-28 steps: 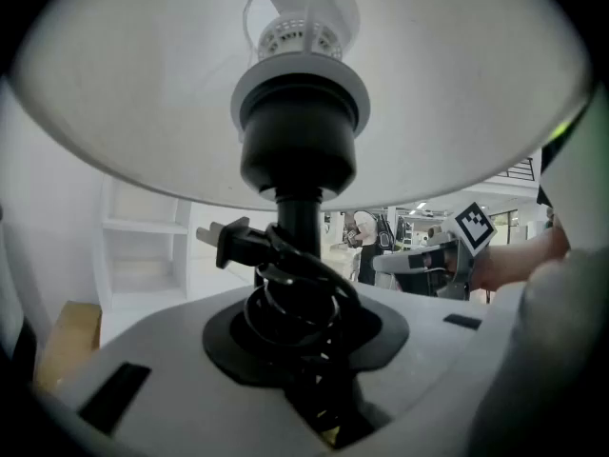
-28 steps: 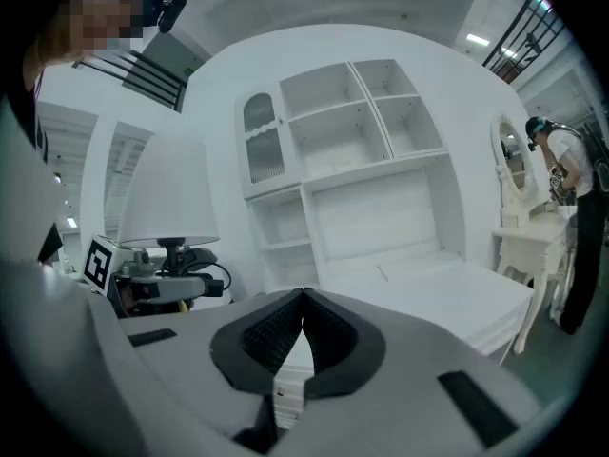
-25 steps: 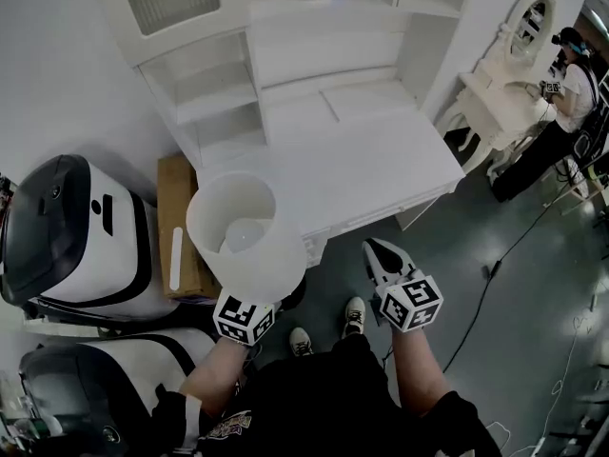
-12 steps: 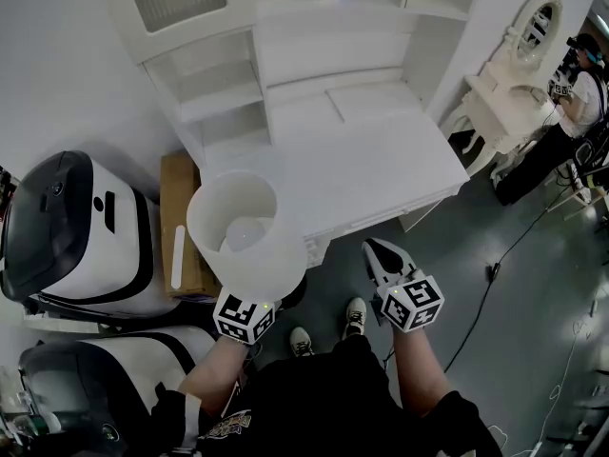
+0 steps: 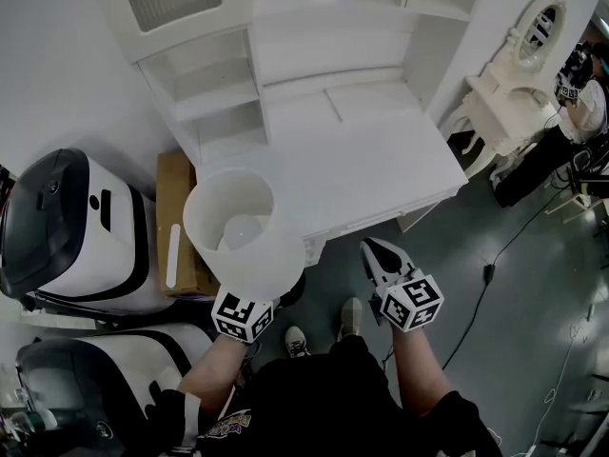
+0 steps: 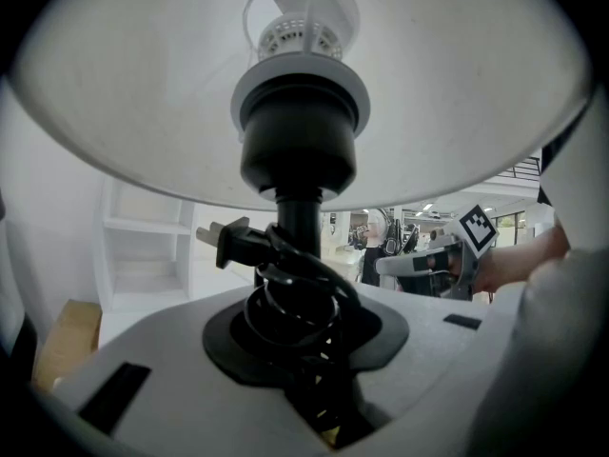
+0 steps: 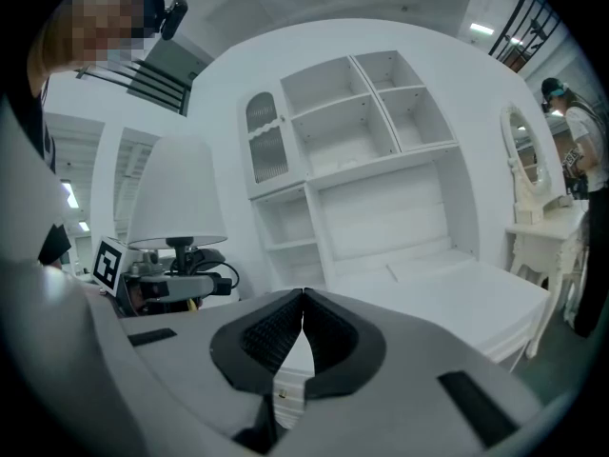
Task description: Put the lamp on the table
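A lamp with a white shade and a black stem is held upright in front of the white desk. My left gripper is shut on the stem, low down, where the black cord is coiled with its plug sticking out left. The shade hides the jaws in the head view. My right gripper hangs shut and empty to the right, below the desk's front edge; in its own view the pads meet.
The desk carries a white shelf unit at its back. Two white-and-black machines and a cardboard box stand left. A white dressing table with mirror and a person are at the right. Cables lie on the grey floor.
The lamp and my left gripper have drifted slightly left and up. The right gripper has stayed in place.
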